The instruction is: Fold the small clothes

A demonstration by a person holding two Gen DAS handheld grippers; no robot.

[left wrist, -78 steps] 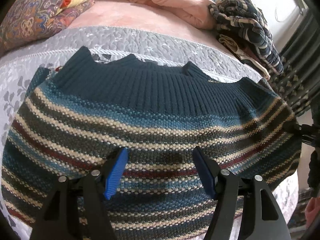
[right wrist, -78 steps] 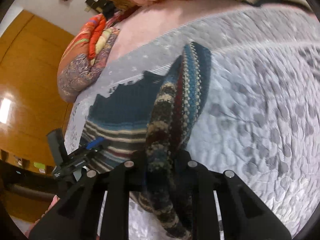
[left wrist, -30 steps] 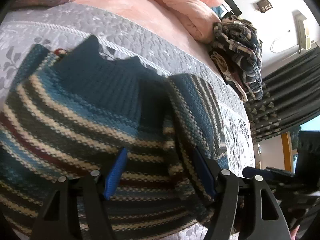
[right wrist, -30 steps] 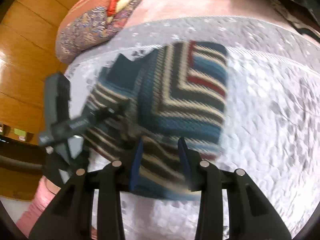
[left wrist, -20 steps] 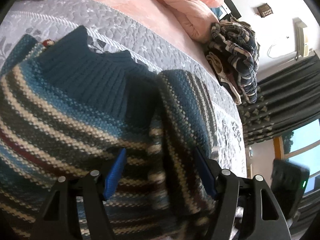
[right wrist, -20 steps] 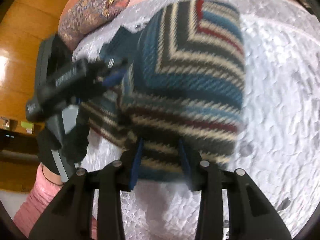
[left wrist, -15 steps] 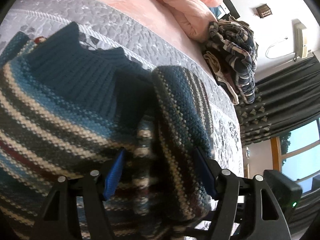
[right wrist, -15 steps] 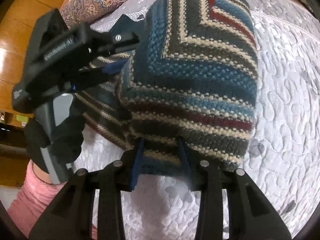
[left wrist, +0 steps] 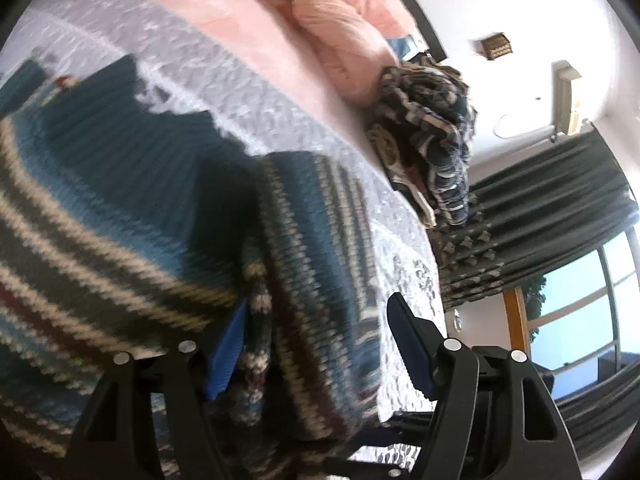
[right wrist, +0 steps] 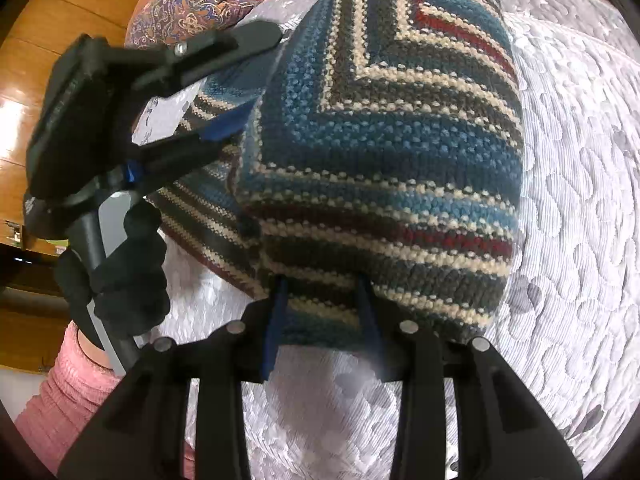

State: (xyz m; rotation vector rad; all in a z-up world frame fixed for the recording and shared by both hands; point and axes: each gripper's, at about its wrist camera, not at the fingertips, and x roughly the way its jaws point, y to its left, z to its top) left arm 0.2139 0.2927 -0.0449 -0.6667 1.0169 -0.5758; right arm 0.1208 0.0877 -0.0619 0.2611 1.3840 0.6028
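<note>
A striped knit sweater (right wrist: 384, 152) in blue, cream, grey and red lies on the grey quilted bed cover (right wrist: 580, 240), its right side folded over the body. My right gripper (right wrist: 322, 316) is shut on the hem of that folded part, and the cloth bulges over both fingers. My left gripper (right wrist: 256, 80), held by a black-gloved hand (right wrist: 128, 272) with a pink sleeve, stands open at the fold's left edge. In the left wrist view the left gripper (left wrist: 316, 352) is open, with the raised fold of the sweater (left wrist: 312, 280) between its fingers.
A pink blanket (left wrist: 340, 40) and a heap of checked clothes (left wrist: 432, 132) lie at the far side of the bed. A patterned pillow (right wrist: 192, 4) sits beyond the sweater. Dark curtains (left wrist: 540, 220) and a window stand past the bed's right edge.
My right gripper has carried the sweater's right side up and over towards the left gripper. The left gripper stayed open and the fold now sits between its fingers.
</note>
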